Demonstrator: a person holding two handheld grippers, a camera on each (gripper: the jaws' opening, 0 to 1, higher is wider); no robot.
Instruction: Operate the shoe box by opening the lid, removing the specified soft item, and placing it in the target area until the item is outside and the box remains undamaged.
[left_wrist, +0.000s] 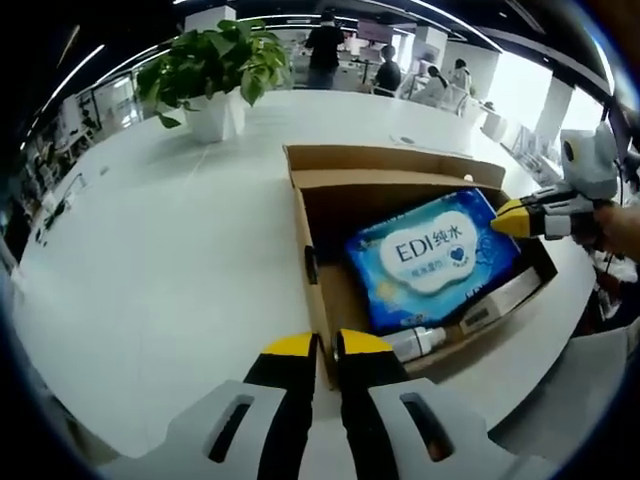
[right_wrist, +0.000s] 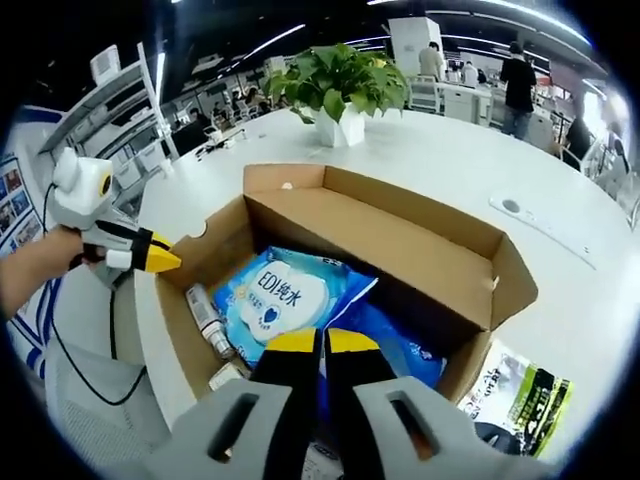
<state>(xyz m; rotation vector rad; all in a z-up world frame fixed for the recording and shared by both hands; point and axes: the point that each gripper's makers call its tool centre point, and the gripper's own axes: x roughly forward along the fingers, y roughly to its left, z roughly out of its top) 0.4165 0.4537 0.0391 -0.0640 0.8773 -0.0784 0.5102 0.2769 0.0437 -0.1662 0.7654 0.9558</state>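
Hidden parts: the right gripper sits over the near end of the blue wet-wipes pack, so where jaw tips meet pack is hard to make out; the small print under "EDI" on the pack cannot be read.
Left gripper: the left gripper has its yellow-tipped jaws nearly together, straddling the near wall of the shoe box; whether they pinch the cardboard I cannot tell. In the right gripper view it shows at the left, at the box's corner.
Shoe box: brown cardboard, lid flap standing up open along the long side, on the white table.
Soft item: the wipes pack lies inside the box, flat, label up.
Box contents beside it: a small white bottle lies along the box wall just beside the pack; a pale flat carton lies at the pack's far edge.
Right gripper: jaws nearly closed, over the pack's end; contact unclear.
Around: a potted plant in a white pot stands beyond the box; a printed black-and-green packet lies on the table outside the box; people stand far behind.
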